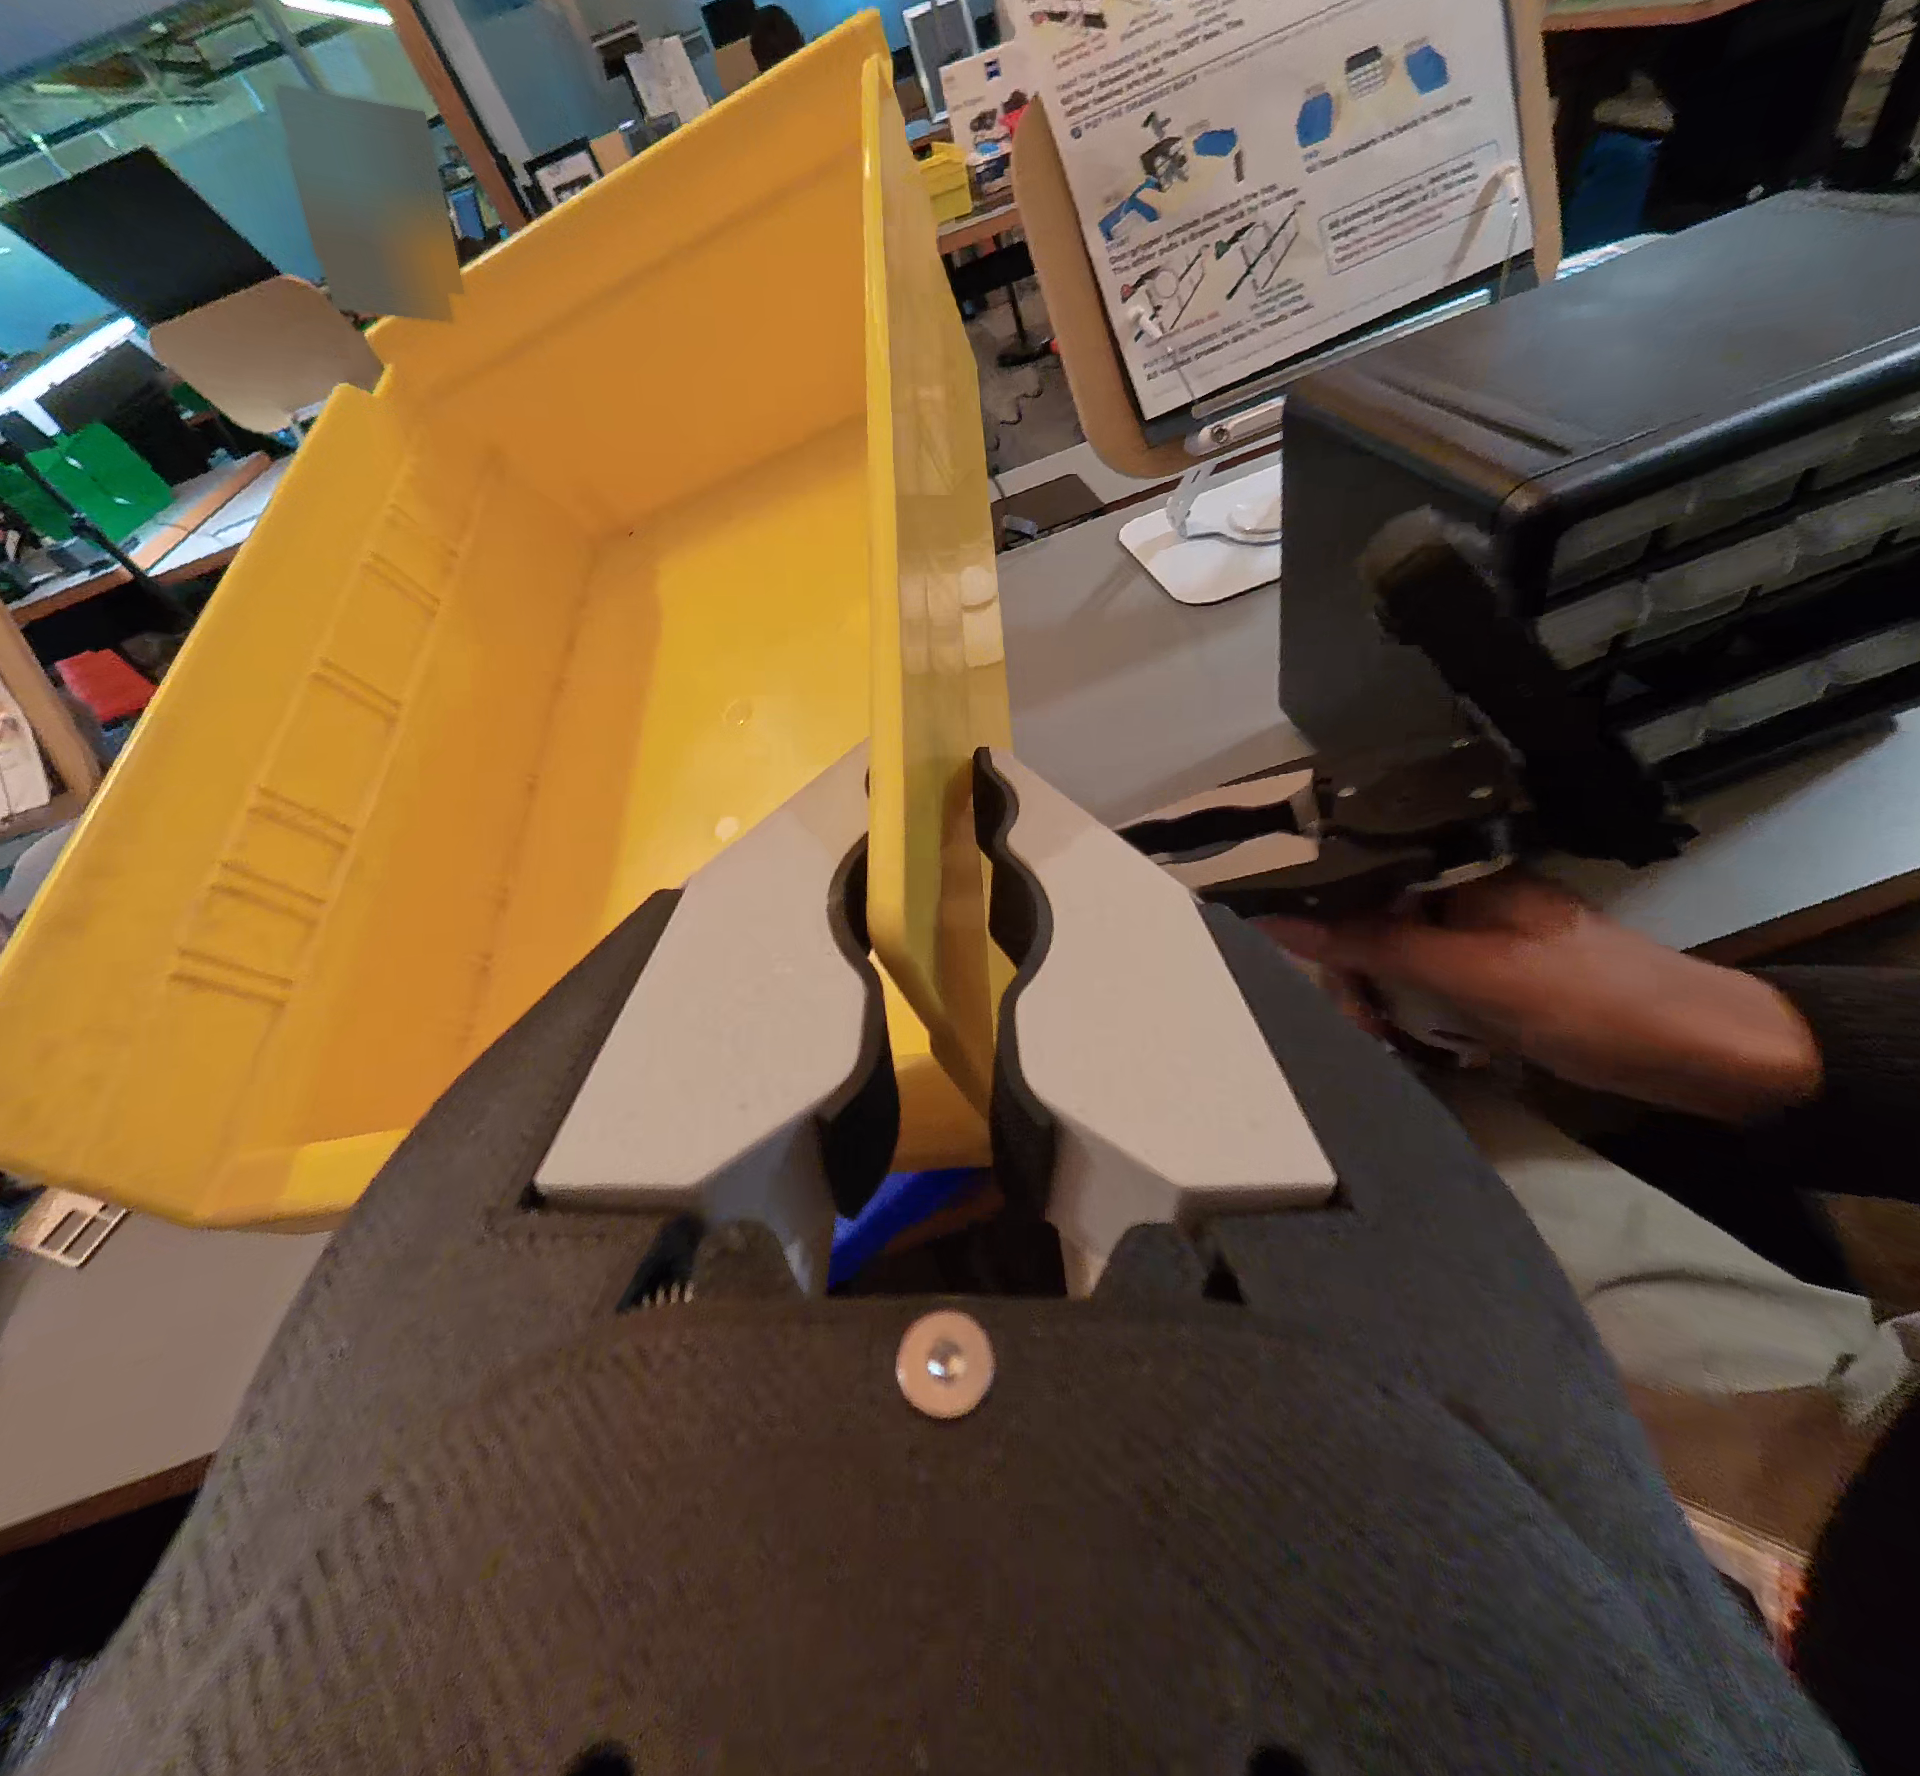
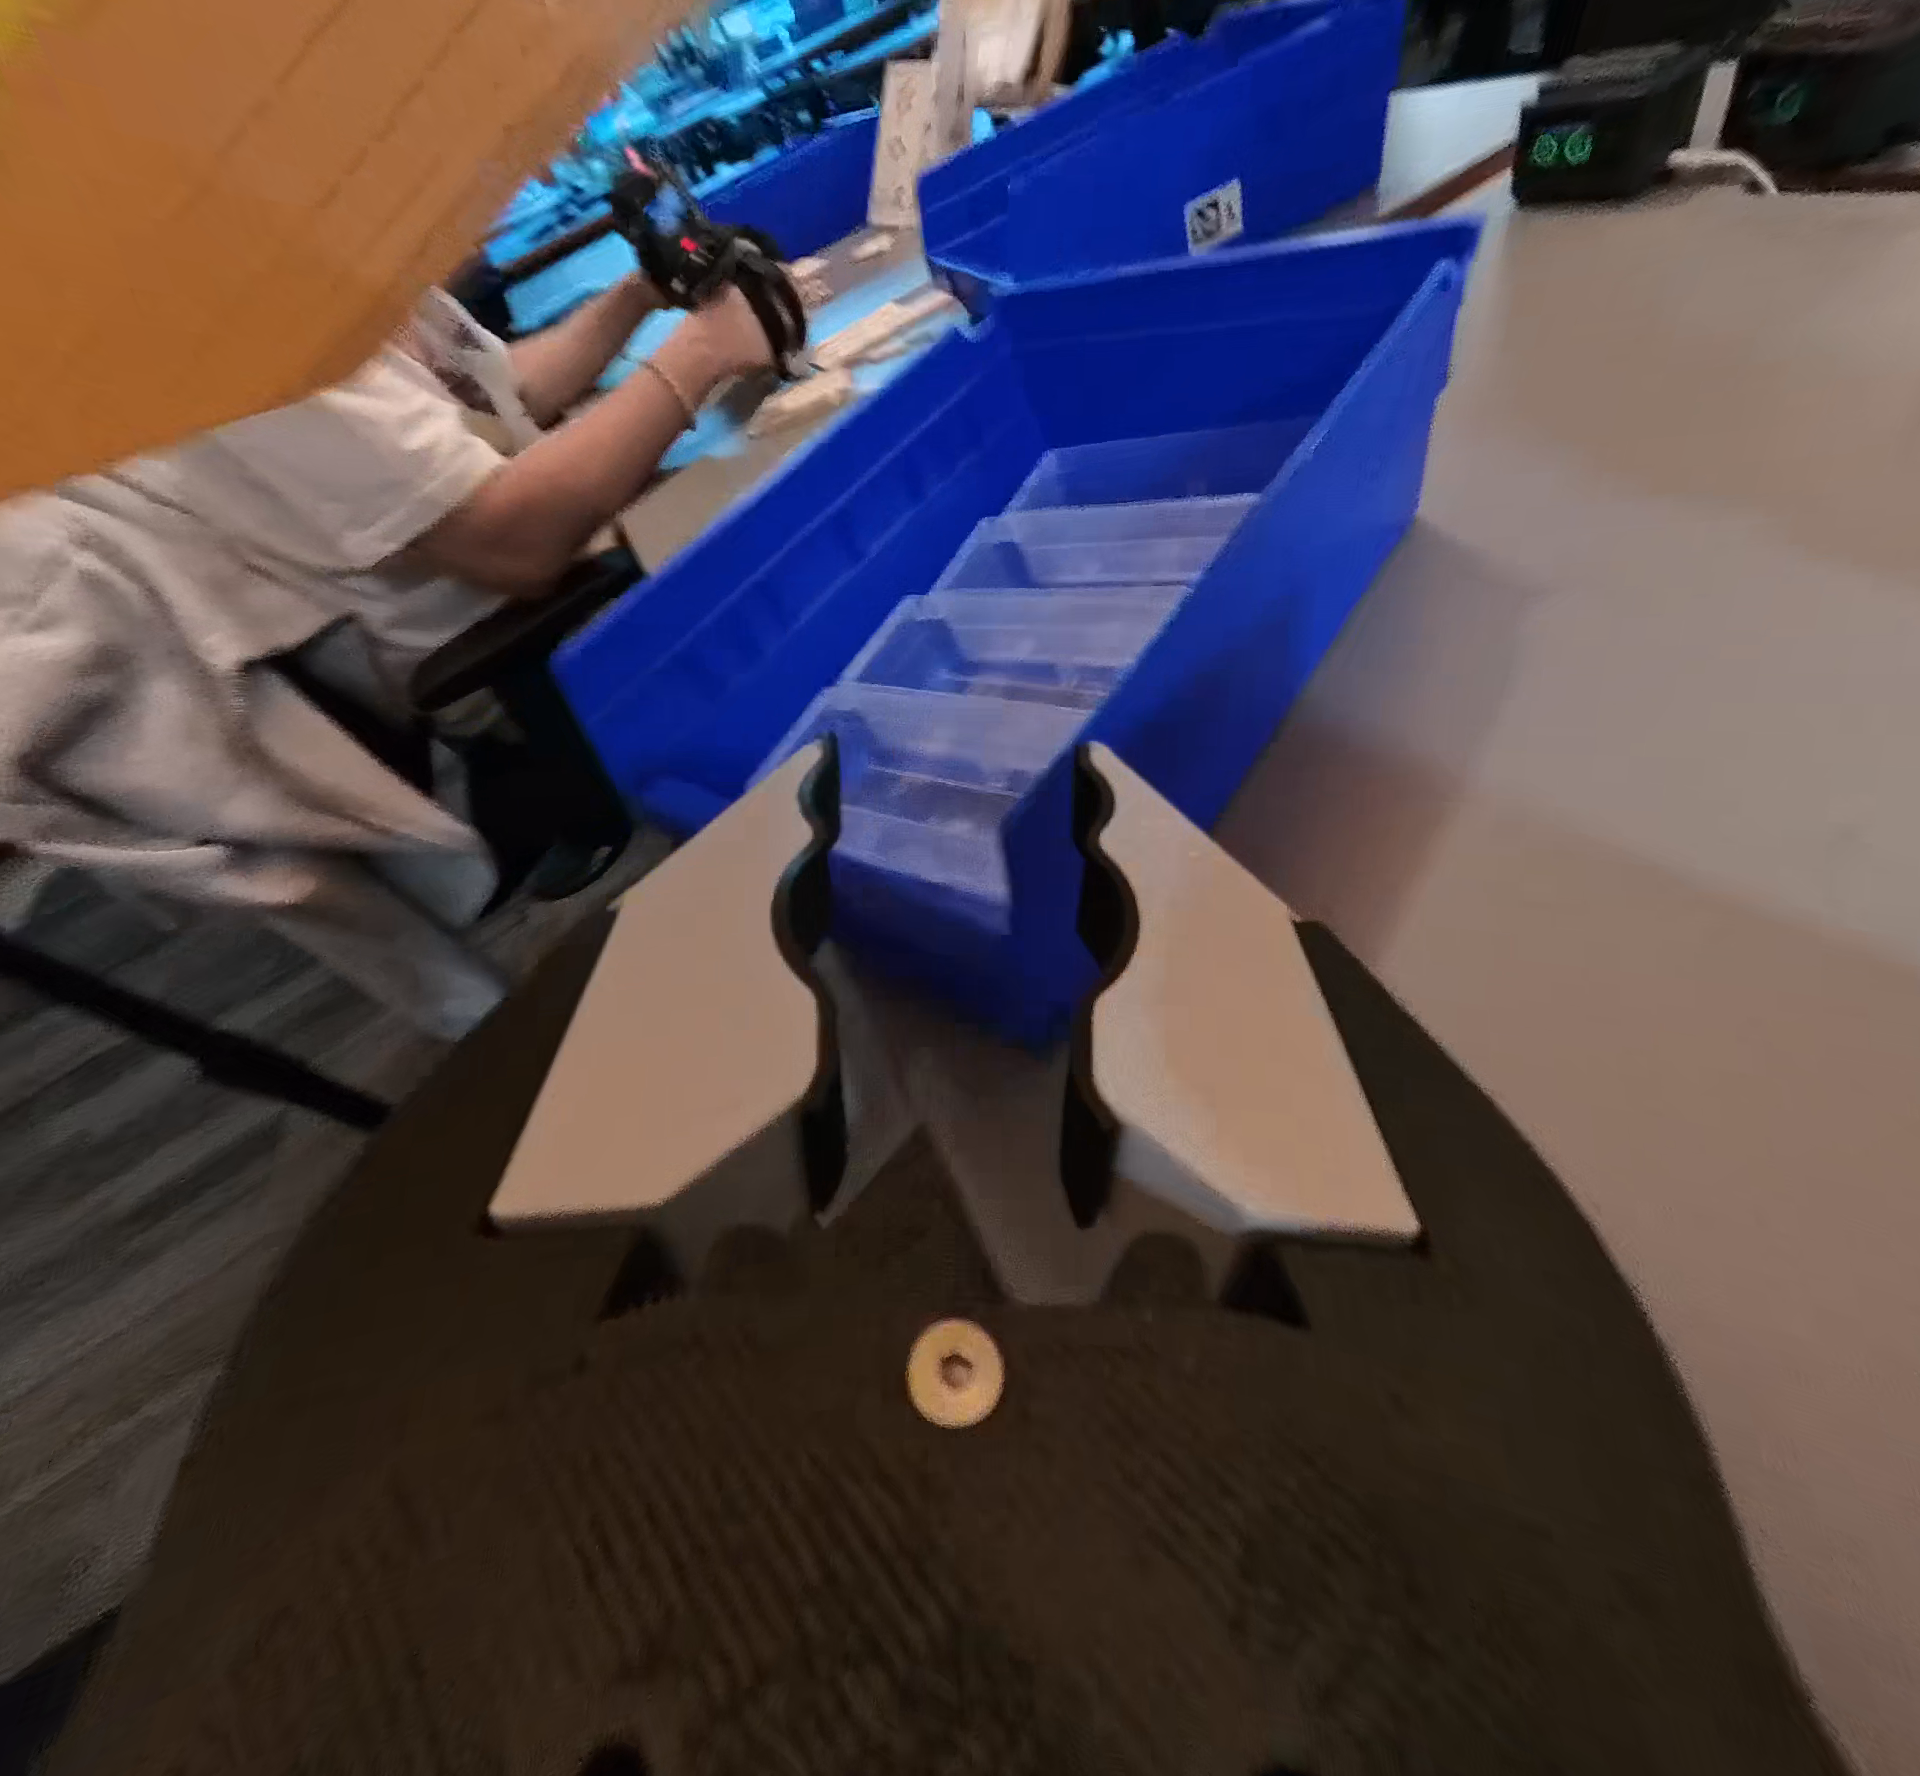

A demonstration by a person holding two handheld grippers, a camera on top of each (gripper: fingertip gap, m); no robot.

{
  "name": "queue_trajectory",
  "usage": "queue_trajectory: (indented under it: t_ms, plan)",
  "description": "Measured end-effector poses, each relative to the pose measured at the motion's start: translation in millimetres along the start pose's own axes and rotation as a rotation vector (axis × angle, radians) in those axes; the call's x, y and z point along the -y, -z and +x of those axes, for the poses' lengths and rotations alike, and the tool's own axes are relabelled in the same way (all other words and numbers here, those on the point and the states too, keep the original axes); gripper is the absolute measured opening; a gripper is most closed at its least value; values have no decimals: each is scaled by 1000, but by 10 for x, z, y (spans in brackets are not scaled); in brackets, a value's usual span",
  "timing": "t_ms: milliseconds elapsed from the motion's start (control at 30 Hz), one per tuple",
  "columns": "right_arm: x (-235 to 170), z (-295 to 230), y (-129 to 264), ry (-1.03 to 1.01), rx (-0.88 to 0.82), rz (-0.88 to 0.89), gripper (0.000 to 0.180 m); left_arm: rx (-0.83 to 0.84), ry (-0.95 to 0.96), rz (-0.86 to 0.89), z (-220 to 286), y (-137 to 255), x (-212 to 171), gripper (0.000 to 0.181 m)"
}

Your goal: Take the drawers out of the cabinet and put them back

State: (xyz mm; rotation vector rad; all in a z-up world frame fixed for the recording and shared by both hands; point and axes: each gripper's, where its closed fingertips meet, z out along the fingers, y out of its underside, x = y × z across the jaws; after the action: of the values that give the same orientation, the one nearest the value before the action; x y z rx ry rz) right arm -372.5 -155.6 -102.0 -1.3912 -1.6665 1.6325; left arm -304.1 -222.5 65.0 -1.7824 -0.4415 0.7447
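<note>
The left gripper (image 1: 925,905) has its jaws clenched on the right-hand side wall of an empty yellow bin (image 1: 582,646), which hangs tilted above the worktop (image 1: 1132,646), open side toward the camera; held by one thin wall like that, it looks to be being carried out of the way, perhaps as somewhere to set drawers. The drawer cabinet (image 1: 1621,521), black with rows of clear drawers, sits at about three o'clock from those jaws, well apart. The right gripper (image 2: 956,853) has its jaws spread and grasping nothing; they straddle the near end of a long blue bin (image 2: 1195,521) resting on the worktop. Four clear drawers (image 2: 1029,635) lie in a row inside it, running away toward one o'clock, the nearest just beyond the tips. From that, I would judge these drawers are already out and awaiting return.
</note>
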Motion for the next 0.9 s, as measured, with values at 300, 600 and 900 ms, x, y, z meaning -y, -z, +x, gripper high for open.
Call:
queue_trajectory:
  t_ms: [300,600,900]
  plan:
    - [815,-709,1734,329,64,171,56,-115,-50,98,414,27,537,5]
    - [726,248,3690,371,-318,253,54,-292,-186,239,1489,-120,1455,4]
    - [405,1218,5931,369,-814,529,41,-702,-241,399,3753,-449,2255,5]
